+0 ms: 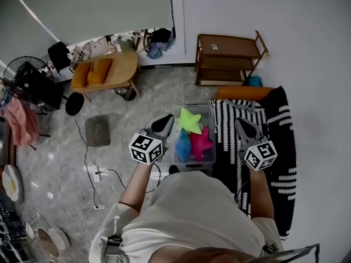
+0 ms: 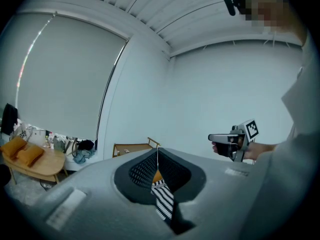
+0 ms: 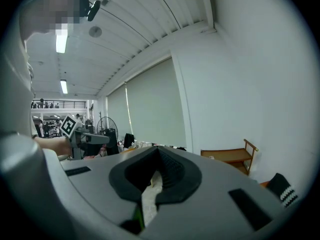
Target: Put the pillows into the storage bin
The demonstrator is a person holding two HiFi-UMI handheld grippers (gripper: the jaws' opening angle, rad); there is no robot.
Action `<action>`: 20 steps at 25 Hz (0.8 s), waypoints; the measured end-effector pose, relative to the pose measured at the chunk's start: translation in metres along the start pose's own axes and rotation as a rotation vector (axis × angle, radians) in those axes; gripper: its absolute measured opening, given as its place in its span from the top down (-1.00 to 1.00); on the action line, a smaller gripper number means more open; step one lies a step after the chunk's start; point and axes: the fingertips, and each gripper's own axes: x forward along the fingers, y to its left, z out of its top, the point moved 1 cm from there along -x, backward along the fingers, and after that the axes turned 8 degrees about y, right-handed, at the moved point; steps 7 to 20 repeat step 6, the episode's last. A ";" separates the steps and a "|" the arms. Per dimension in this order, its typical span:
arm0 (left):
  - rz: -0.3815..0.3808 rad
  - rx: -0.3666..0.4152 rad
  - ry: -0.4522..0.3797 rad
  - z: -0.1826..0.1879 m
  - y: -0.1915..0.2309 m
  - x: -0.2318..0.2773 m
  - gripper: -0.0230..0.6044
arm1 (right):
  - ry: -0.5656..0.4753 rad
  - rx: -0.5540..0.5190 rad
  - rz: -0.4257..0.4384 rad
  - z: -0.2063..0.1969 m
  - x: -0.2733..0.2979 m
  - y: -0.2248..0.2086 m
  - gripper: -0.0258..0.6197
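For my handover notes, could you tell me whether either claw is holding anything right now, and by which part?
Nothing is held. The left claw and the right claw are both shut and empty; the star pillows lie in the storage bin.

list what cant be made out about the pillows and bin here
Blue pillow: head view, shape partly hidden under green pillow and pink pillow.
Storage bin floor: head view, covered by pillows.
Storage bin, gripper views: mostly blocked by left gripper and right gripper.
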 end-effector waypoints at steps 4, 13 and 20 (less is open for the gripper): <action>0.001 -0.018 -0.004 -0.001 0.000 0.001 0.87 | 0.002 0.002 -0.009 -0.001 -0.003 -0.003 0.91; 0.002 -0.024 -0.006 -0.002 0.000 0.000 0.87 | 0.003 0.001 -0.011 -0.002 -0.004 -0.002 0.91; 0.002 -0.024 -0.006 -0.002 0.000 0.000 0.87 | 0.003 0.001 -0.011 -0.002 -0.004 -0.002 0.91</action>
